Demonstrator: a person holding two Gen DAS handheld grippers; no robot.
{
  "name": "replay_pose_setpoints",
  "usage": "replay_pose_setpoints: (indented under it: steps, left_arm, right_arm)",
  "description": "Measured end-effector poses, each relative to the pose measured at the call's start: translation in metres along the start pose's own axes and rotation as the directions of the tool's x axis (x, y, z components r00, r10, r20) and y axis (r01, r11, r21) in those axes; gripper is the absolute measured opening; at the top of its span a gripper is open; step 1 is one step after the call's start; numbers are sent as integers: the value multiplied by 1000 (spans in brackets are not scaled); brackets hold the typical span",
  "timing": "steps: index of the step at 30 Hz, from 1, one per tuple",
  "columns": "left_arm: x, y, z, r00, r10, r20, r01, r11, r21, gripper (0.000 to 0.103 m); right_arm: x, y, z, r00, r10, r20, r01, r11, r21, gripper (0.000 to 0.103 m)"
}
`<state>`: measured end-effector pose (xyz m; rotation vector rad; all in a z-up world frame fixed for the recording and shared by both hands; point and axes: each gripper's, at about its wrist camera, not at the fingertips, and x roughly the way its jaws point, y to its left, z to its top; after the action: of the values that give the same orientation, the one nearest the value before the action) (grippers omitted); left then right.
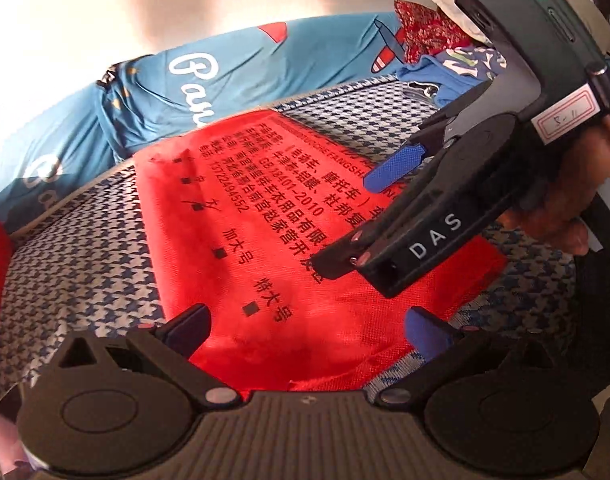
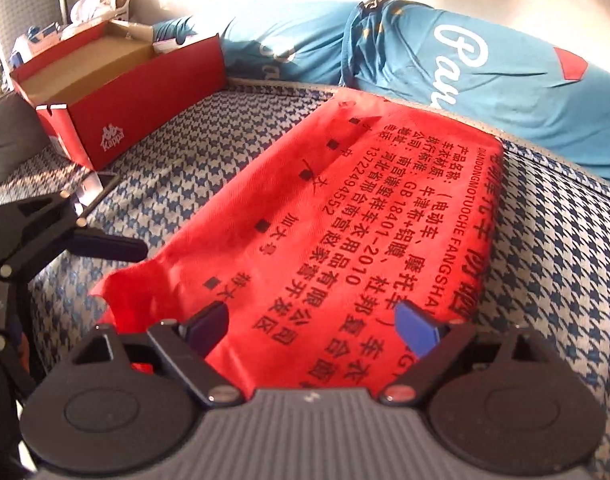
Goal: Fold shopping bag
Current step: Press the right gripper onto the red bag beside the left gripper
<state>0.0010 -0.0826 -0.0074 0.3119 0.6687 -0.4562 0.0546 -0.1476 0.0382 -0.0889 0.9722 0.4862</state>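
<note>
A flat red non-woven shopping bag printed with black characters (image 2: pixel 345 240) is spread on a blue-and-white houndstooth cloth surface (image 2: pixel 553 264). Its near left edge is seen rumpled and lifted; the right edge is folded straight. The right gripper (image 2: pixel 317 322) is held released, jaws wide over the bag's near end, nothing pinched. The left gripper (image 1: pixel 309 330) is likewise spread, grasping nothing. Bare cloth is left on both sides. A blue lettered pillow (image 2: pixel 485 76) borders the far side, and a red cardboard shoebox (image 2: pixel 121 104) stands far left.
</note>
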Motion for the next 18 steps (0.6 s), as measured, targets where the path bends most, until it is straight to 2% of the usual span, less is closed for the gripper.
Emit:
replay_pose_setpoints:
  steps: [9, 14, 18]
  left_arm:
    - [20, 8, -11, 998, -23, -55, 17, 994, -105, 103]
    - [23, 10, -12, 998, -32, -63, 24, 991, -134, 103]
    - [25, 9, -11, 997, -33, -66, 23, 991, -134, 103]
  right_arm:
    - [22, 6, -7, 999, 13, -39, -14, 1000, -9, 89]
    - [27, 11, -9, 999, 14, -32, -15, 999, -33, 99]
    - [29, 13, -9, 1000, 14, -21, -15, 999, -33, 103]
